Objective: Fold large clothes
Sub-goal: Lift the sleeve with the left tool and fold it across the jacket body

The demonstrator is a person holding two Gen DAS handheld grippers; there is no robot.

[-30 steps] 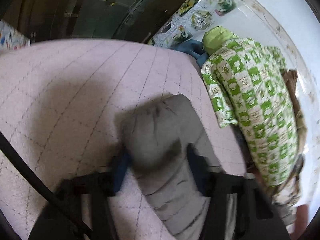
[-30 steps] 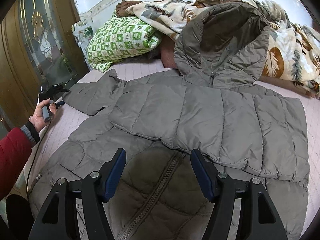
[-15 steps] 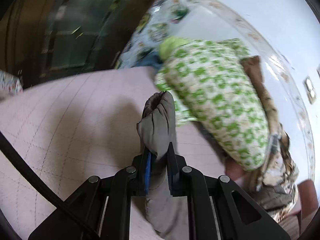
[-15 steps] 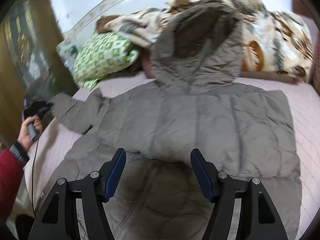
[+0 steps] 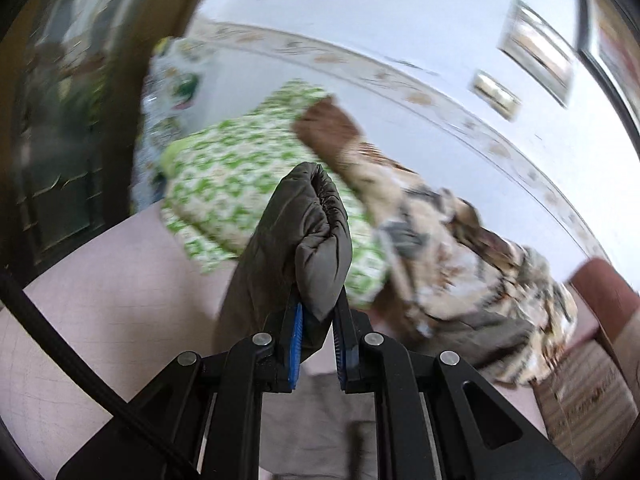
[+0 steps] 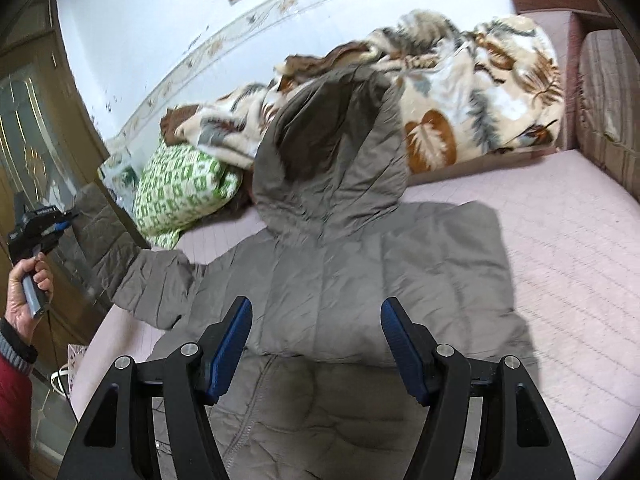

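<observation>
Pale pink bed carries the grey hooded jacket, spread across its middle with the hood propped against a leaf-print blanket along the wall edge; a green patterned pillow lies at the far left corner. Left gripper now has its jaws clenched on the sleeve cuff, which a second ago lay flat and is now raised clear of the bed. Judgement: the sleeve fold toward the jacket body is starting. Right gripper hovers over the hem, jaws released and empty.
</observation>
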